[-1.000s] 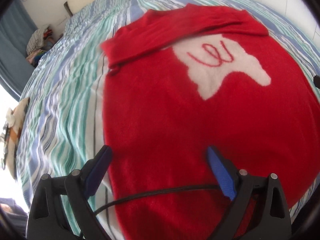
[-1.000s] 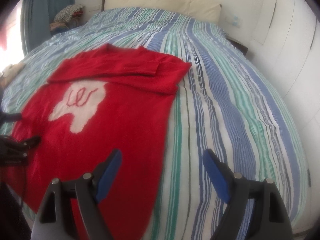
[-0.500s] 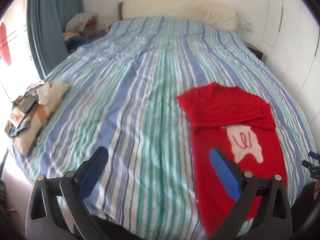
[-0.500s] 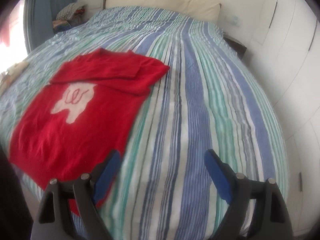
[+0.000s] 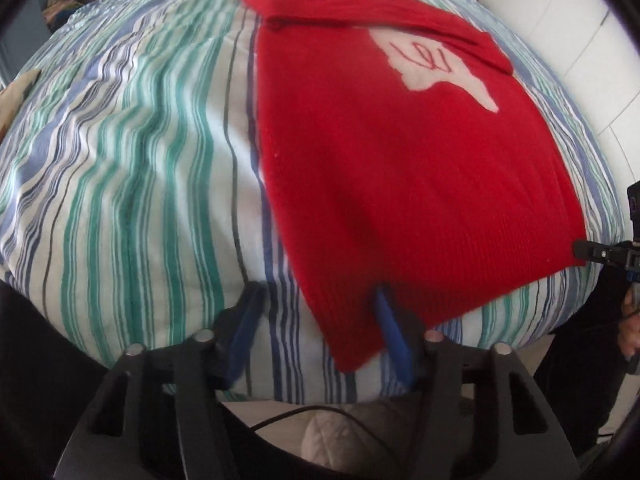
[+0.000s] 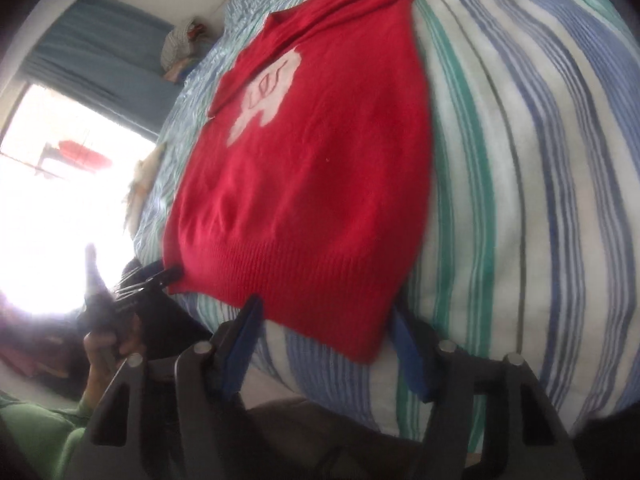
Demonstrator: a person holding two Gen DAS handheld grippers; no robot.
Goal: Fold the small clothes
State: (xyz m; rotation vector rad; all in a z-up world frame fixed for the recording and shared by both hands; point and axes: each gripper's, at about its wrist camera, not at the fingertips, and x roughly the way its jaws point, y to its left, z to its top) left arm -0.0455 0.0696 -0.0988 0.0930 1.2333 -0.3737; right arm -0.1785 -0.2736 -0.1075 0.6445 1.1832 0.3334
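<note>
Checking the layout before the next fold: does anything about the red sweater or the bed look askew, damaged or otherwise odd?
Nothing stands out. The red sweater lies flat on the striped bedspread, sleeves folded across its top, hem at the near bed edge. No tears or spills show.

free: striped bed [image 5: 140, 168] lying open left of my red sweater [image 5: 400, 168] | blocking: my other claw [image 5: 600, 254] sitting at its right hem corner

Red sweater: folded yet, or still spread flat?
Partly folded: the sweater's sleeves lie folded across its top, but the body is spread flat on the striped bedspread.
</note>
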